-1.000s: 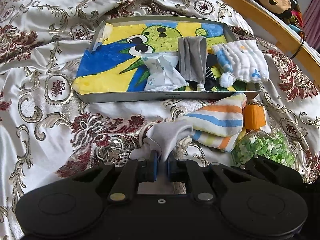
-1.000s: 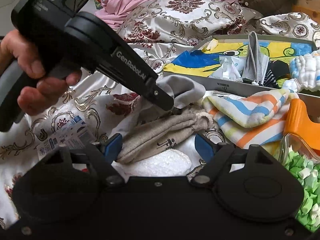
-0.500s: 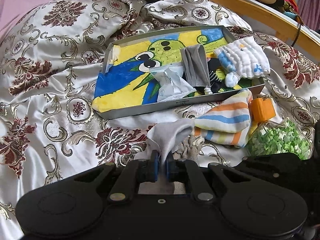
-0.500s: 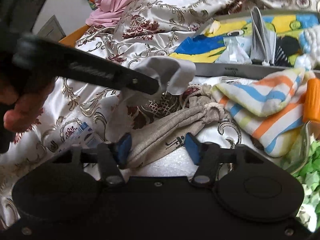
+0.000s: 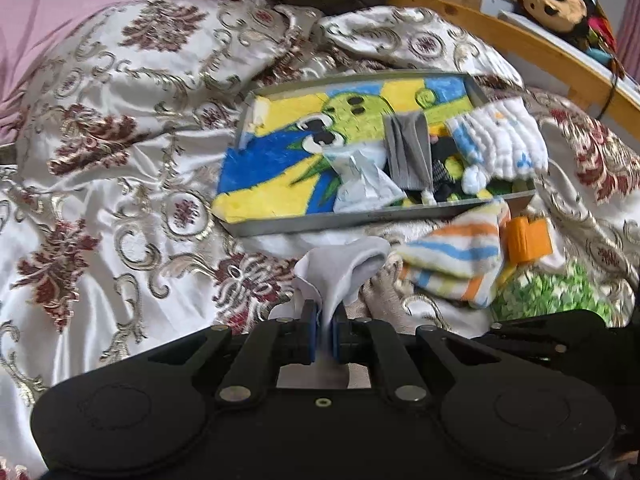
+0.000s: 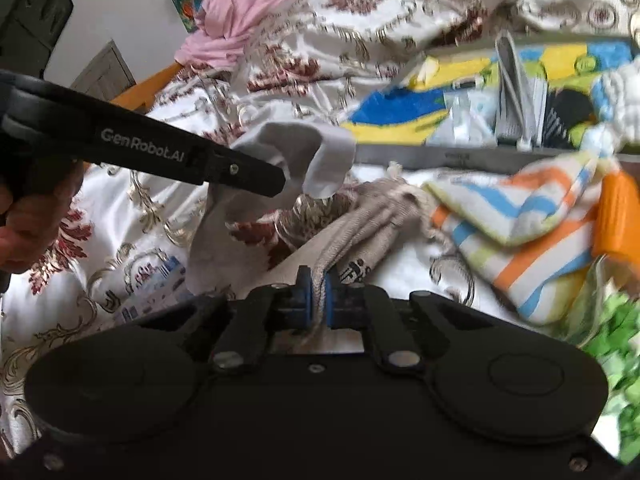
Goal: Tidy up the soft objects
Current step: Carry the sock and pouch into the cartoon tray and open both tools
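My left gripper (image 5: 324, 334) is shut on a light grey sock (image 5: 344, 264), which hangs lifted off the patterned bedspread. From the right wrist view the left gripper (image 6: 280, 184) comes in from the left with the grey sock (image 6: 312, 156) drooping from its tip. My right gripper (image 6: 318, 300) is shut on a beige drawstring pouch (image 6: 372, 216) that lies on the bed. Beyond both sits a metal tray (image 5: 340, 222) with a colourful cartoon liner. It holds a folded grey cloth (image 5: 408, 152), a white quilted cloth (image 5: 500, 140) and a pale mask packet (image 5: 364, 184).
A striped towel (image 5: 456, 256) lies just in front of the tray's right end, beside an orange-lidded jar (image 5: 528, 236) of green bits. A printed packet (image 6: 156, 292) lies on the bedspread at the left. A wooden bed rail (image 5: 520, 44) with a plush toy (image 5: 560, 8) runs behind.
My right gripper's jaws have closed from wide open onto the beige pouch. The left gripper has risen with the grey sock, so the tray looks farther off.
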{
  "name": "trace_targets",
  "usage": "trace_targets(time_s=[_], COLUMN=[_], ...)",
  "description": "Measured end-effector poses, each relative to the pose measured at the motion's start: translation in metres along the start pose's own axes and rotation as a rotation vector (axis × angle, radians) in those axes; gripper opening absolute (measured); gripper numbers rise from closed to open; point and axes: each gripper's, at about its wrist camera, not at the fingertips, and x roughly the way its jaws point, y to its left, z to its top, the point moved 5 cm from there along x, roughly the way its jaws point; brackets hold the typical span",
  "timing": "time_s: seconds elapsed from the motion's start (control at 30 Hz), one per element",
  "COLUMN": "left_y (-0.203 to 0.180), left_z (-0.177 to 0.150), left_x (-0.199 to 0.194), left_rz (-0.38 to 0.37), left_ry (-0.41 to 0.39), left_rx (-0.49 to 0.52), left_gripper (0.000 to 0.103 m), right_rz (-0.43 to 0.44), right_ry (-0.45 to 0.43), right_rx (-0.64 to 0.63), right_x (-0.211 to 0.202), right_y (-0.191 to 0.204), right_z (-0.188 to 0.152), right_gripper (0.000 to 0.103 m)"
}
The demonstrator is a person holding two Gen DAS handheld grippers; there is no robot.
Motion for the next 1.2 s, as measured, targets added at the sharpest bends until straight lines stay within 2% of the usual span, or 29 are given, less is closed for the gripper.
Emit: trace_targets(time_s=[0.17,0.33,0.5,0.63,0.7,0.83,0.97,1.2], left_y=[0.0,-0.013,-0.036,-0.062,-0.076,-0.096,-0.11,-0.112], left_z=[0.021,0.051,0.084,0.114,0.129,0.155,0.169,0.164], left_x=[-0.023,-0.038,-0.03,-0.009,0.005,0.038,0.068,0.115], left_rz=[0.065,0.155,0.199,0.227,0.228,0.217,0.222,0.206], left_ry=[-0.078,-0.182,-0.298,-0.384,-0.421,-0.444,-0.448,-0.321], left_rx=[-0.03,-0.003,-0.021,0.0,0.011,0.001,-0.011,-0.043], left_gripper=[0.007,0.007,0.007,0.007,0.007,0.007,0.007,0.007], right_rz=[-0.019,-0.077,-0.14,-0.176,-0.194,-0.224,-0.248,-0.288], right_ry=[-0.087,-0.189,-0.333,-0.442,-0.469,-0.478,-0.443,-0.342], right_rx=[-0.057,-0.12,-0.092,-0.019,0.009,0.05,0.065,0.116], right_x=[-0.024,-0.047,-0.075,-0.097,-0.101,-0.098,-0.087,-0.051], right_y=[0.003,-0.011,-0.053,-0.097,-0.115,-0.147,-0.169,-0.185], right_z=[0.017,0.044,0.087,0.115,0.122,0.13,0.128,0.107], right_gripper=[0.001,0.001,0.001,0.001,0.001,0.001,0.001,0.001])
